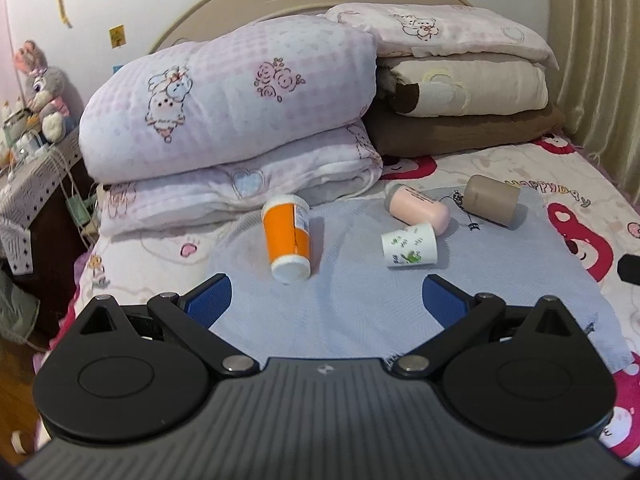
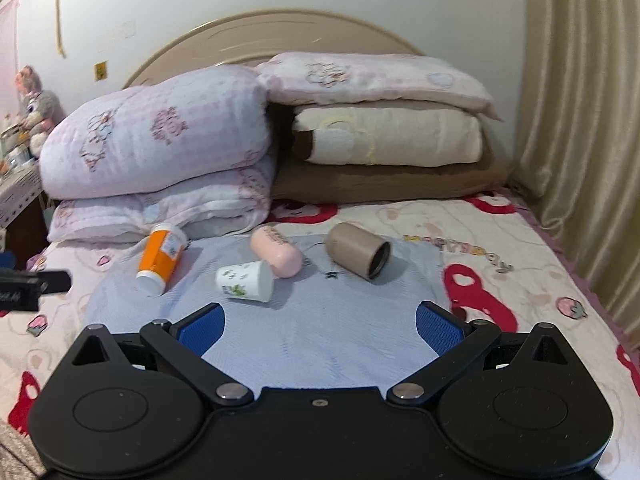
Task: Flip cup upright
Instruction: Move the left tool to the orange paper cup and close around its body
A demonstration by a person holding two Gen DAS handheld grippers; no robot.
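With both grippers (image 1: 326,294) (image 2: 320,326) released, I judge the tipped white cup (image 2: 245,281) light and crushable; I grasp mid-wall.

Left gripper (image 1: 326,294) is hovering low with jaws spread wide, blue pads (image 1: 210,296) facing inward, nothing between them. Right gripper (image 2: 320,326) is hovering likewise, jaws wide apart and holding nothing. The left gripper's tip is showing at the left edge of the right wrist view.
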